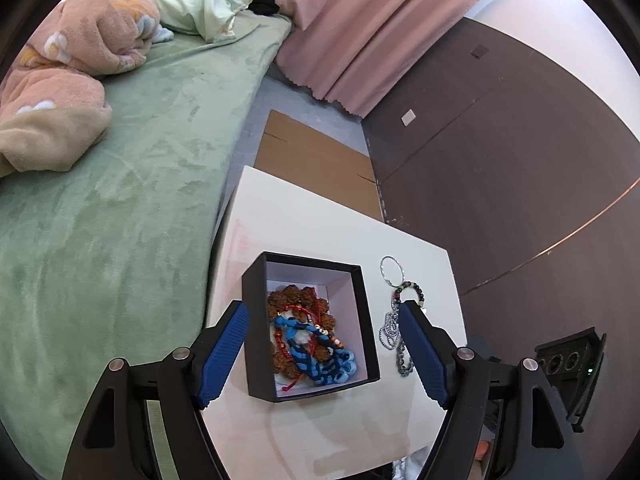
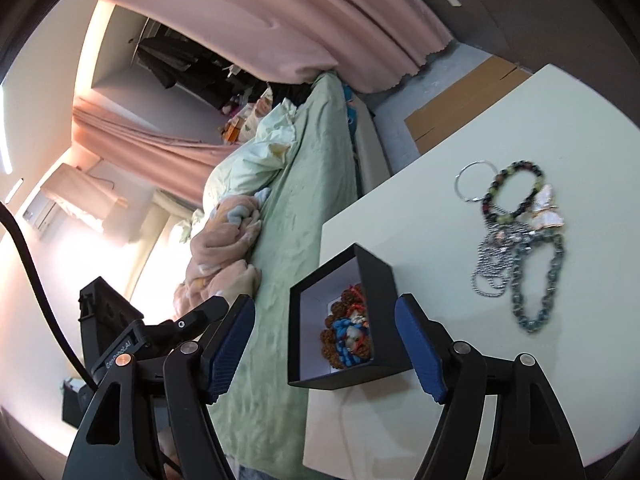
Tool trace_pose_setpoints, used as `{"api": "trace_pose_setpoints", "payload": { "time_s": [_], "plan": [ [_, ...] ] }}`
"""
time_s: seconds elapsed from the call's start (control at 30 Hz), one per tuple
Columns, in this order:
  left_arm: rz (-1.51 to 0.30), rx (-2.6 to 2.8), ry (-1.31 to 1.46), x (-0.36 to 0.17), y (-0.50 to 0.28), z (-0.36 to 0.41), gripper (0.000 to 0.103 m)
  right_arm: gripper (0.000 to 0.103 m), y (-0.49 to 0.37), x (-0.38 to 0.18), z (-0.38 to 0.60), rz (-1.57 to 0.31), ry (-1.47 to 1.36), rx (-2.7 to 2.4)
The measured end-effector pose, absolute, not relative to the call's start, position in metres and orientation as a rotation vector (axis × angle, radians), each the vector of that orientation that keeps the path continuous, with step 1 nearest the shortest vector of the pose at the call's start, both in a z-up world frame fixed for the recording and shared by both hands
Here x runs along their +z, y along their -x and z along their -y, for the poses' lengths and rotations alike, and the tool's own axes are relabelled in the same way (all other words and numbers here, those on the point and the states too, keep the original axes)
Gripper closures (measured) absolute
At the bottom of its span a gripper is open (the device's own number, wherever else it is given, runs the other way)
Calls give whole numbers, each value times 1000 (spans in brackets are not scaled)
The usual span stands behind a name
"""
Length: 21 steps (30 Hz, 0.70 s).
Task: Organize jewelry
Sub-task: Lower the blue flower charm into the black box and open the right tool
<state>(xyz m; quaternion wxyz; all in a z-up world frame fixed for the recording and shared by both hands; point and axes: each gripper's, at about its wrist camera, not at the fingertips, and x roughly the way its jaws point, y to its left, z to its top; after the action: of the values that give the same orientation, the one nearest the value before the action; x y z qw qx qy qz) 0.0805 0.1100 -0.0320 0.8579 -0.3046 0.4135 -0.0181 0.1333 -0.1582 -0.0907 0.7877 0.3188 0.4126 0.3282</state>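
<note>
A home bedroom: a bed with a green sheet (image 1: 132, 184) fills the left, with a rumpled peach floral blanket (image 1: 72, 60) and a pale pillow (image 1: 192, 4) at its far end. Pink curtains (image 1: 340, 28) hang beyond. Dark shapes in a far recess (image 2: 188, 64) are possibly hanging clothes.

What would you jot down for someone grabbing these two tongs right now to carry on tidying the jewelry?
Left tongs: open, empty, straddling the black square box.
Right tongs: open, empty, also facing the box.
Done: brown bead bracelet, red cord and blue braided cord lie inside the box.
Left on the white table: thin silver hoop, dark and green bead bracelet, white butterfly clip, silver chain, grey-green bead strand.
</note>
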Motion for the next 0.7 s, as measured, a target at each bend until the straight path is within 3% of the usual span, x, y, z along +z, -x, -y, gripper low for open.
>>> {"api": "trace_pose_setpoints", "payload": {
  "time_s": [0.17,0.27,0.7],
  "plan": [
    [-871,-54,621,-33,-86,-96,25,20,-129,-88,184,-872,-705,625],
    [-876,-67,609,-33,-90,-85,25,7,-131,-89,198,-879,-705,566],
    [-873,-145,519,-31,-105,-35,25,6,-129,-91,262,-866,-787,382]
  ]
}}
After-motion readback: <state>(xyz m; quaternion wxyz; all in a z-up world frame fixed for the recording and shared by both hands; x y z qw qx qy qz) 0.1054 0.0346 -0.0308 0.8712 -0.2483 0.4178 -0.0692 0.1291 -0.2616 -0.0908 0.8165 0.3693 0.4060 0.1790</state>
